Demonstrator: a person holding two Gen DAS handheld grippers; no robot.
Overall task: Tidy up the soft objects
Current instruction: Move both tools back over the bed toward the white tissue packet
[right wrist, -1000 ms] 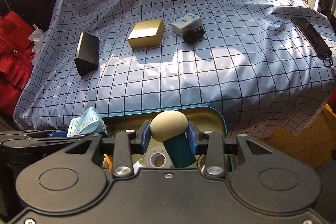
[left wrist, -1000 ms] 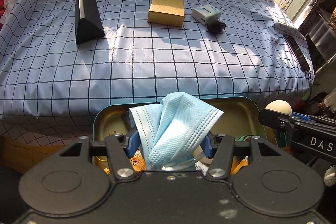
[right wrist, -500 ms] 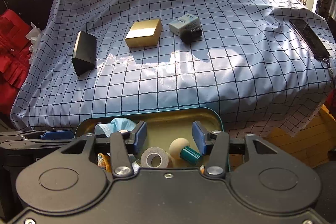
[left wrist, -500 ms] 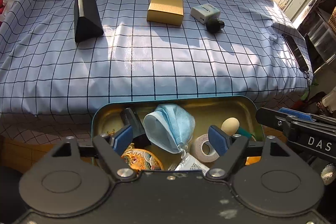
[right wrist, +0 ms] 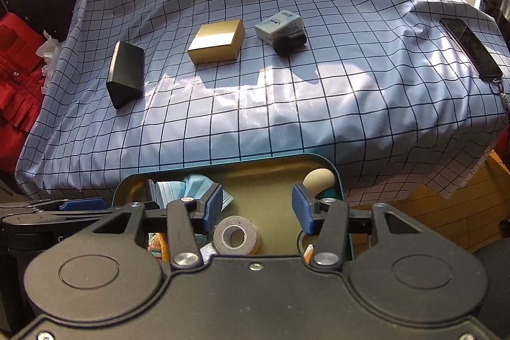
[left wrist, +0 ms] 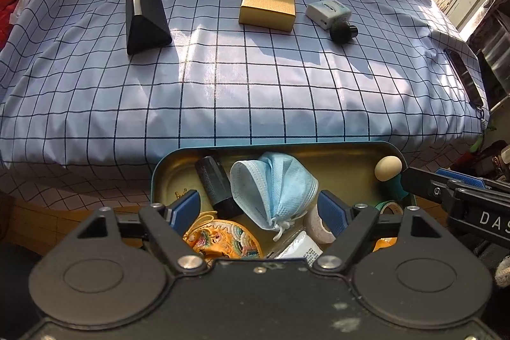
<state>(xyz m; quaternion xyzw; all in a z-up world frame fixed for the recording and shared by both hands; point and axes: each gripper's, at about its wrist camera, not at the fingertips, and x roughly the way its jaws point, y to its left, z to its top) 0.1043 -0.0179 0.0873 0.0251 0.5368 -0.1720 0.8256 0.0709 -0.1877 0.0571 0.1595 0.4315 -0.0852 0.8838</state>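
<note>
Both grippers hang over the teal tin [left wrist: 165, 168] at the near edge of the checked cloth [left wrist: 255, 85]. The left gripper [left wrist: 259, 209] has its jaws spread, having just opened up, and nothing is pinched: the blue face mask [left wrist: 274, 184] lies crumpled in the tin below them. The right gripper [right wrist: 256, 207] is spread too, also freshly opened, with the tin's gold floor under it and nothing gripped.

Other stuff crowding the tin: a black cylinder [left wrist: 215, 184] leaning against the mask, an embroidered orange pouch [left wrist: 223, 239], a roll of beige tape [right wrist: 237, 236], and a cream egg-shaped sponge on a teal stem [left wrist: 388, 168] tucked in the far right corner (partly hidden behind the right gripper's finger in the left view).

Further back on the cloth sit a black triangular box [left wrist: 145, 15], a gold box [left wrist: 267, 7], a small white carton [left wrist: 328, 11] with a black knob-like thing [left wrist: 342, 31] touching it, and a dark phone [right wrist: 470, 47] at the right edge. Red fabric [right wrist: 16, 85] sits off to the left, and bright windows behind.
</note>
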